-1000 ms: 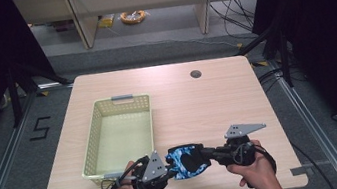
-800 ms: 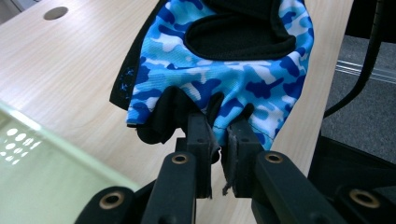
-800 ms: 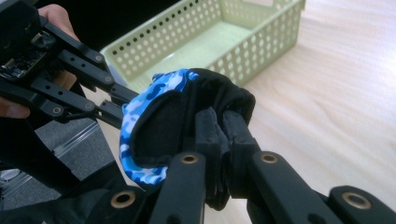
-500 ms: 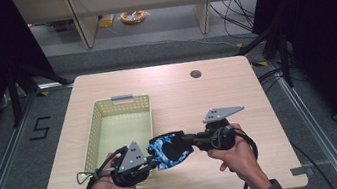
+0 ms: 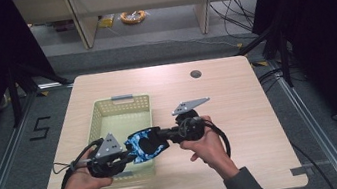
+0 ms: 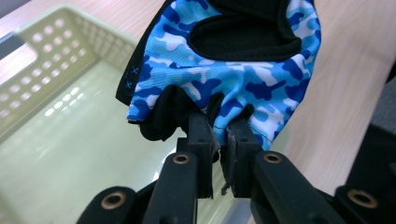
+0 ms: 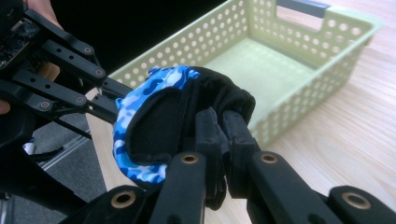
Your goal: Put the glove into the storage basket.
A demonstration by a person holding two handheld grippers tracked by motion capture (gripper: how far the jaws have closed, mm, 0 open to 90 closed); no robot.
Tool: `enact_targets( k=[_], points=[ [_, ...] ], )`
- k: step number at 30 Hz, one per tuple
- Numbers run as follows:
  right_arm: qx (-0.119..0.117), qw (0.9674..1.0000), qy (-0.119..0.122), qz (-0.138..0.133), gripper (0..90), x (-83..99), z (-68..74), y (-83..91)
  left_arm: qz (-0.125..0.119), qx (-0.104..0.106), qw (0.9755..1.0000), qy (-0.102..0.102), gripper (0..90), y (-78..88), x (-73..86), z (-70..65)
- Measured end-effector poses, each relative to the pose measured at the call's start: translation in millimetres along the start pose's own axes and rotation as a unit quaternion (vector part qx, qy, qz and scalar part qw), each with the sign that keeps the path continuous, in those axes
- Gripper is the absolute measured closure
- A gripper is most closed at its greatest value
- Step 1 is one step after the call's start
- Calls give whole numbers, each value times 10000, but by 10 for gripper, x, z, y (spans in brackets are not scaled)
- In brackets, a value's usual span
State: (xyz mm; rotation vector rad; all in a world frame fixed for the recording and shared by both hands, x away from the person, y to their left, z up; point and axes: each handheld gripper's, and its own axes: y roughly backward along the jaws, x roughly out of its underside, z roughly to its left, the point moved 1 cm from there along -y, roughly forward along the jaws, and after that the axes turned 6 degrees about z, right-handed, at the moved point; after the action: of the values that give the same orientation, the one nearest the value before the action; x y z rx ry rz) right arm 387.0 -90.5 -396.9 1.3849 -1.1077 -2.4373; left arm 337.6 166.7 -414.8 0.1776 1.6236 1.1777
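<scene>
Above the basket (image 5: 109,114), both tools, left (image 5: 127,156) and right (image 5: 162,135), clamped on the camouflage glove (image 5: 144,145).

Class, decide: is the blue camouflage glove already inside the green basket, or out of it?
Out: both grippers hold the glove in the air above the basket's near right corner, over its rim, not resting inside.

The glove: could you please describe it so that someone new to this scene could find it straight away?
Start at the pale wooden table and find the light green perforated basket on its left half. Over the basket's near right corner, the glove hangs stretched between the left gripper and the right gripper, both shut on it. It is the one patterned item: blue camouflage fabric with black patches.
</scene>
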Motion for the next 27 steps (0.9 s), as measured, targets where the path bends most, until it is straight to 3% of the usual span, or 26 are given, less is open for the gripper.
enact_targets(
  k=[3,4,14,17,21,22,27],
  points=[
    [10,9999,107,-13,870,-73,20,-158,143,-86,9998,70,823,37,69,103],
    [-13,10000,62,44,870,-85,36,-188,174,-78,9998,15,823,51,93,139],
    [-109,9995,-49,307,870,-143,164,-667,551,-91,9978,351,832,79,360,367],
    [-188,9991,-71,368,871,-163,180,-785,731,-71,9968,325,832,81,400,414],
    [-222,9990,-61,380,872,-218,198,-852,668,-126,9968,427,831,85,458,445],
    [-254,9990,-63,358,872,-234,210,-855,728,-109,9964,412,830,106,474,459],
    [-501,9983,-195,213,872,-313,255,-869,575,-318,9966,507,827,261,505,507]
  ],
)
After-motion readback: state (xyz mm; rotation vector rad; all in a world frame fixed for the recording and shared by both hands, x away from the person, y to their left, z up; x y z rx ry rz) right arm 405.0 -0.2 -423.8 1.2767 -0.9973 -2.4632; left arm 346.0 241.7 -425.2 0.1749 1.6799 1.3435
